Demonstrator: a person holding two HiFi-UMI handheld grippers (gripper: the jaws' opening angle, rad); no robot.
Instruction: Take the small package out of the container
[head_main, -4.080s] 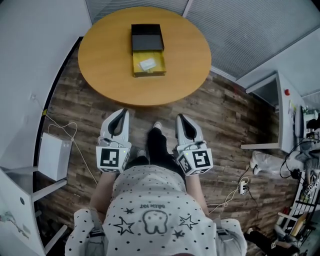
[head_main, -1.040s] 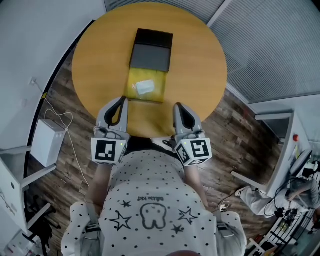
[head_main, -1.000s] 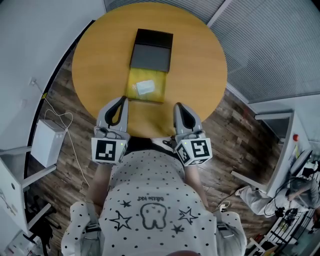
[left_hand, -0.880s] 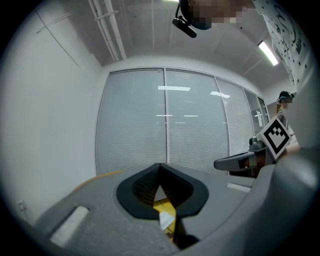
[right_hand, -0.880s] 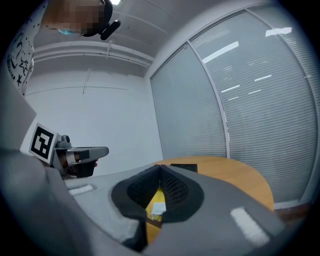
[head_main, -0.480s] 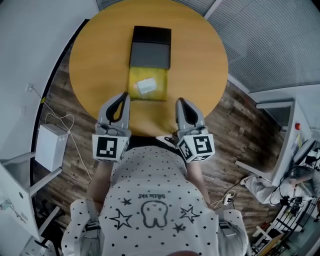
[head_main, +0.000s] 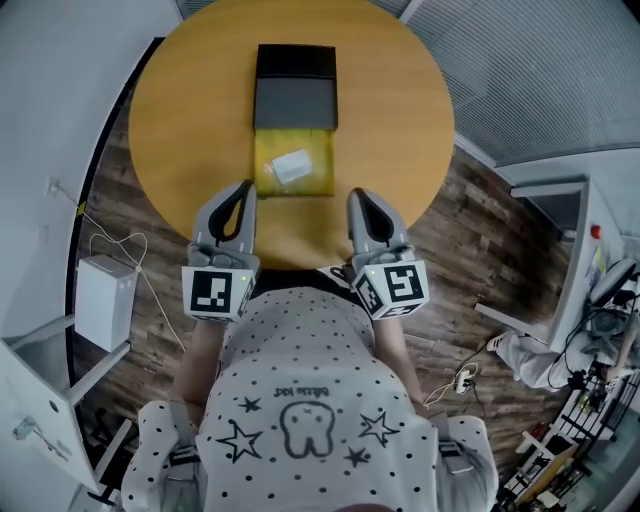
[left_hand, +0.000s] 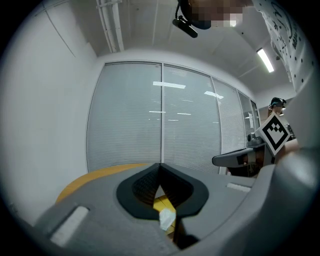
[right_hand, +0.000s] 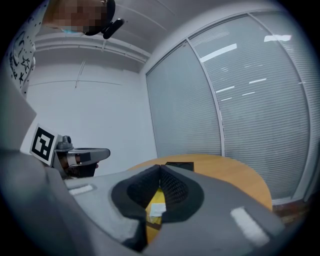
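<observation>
My left gripper (head_main: 244, 188) and right gripper (head_main: 357, 194) hang at the table's (head_main: 180, 120) near edge, jaws closed and empty. Just beyond, between them, the small package (head_main: 291, 166) lies crosswise in the yellow container (head_main: 320, 150), slightly nearer my left.

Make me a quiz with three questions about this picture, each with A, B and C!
1. Where is the small package?
A on the floor
B in the yellow container
C on the black box

2. What colour is the small package?
A white
B red
C blue

3. How is the right gripper?
A wide open
B shut and empty
C holding a cup

Answers:
1 B: it lies inside the yellow container.
2 A: it looks white against the yellow.
3 B: the right gripper view shows its fingers meeting with nothing between them.
</observation>
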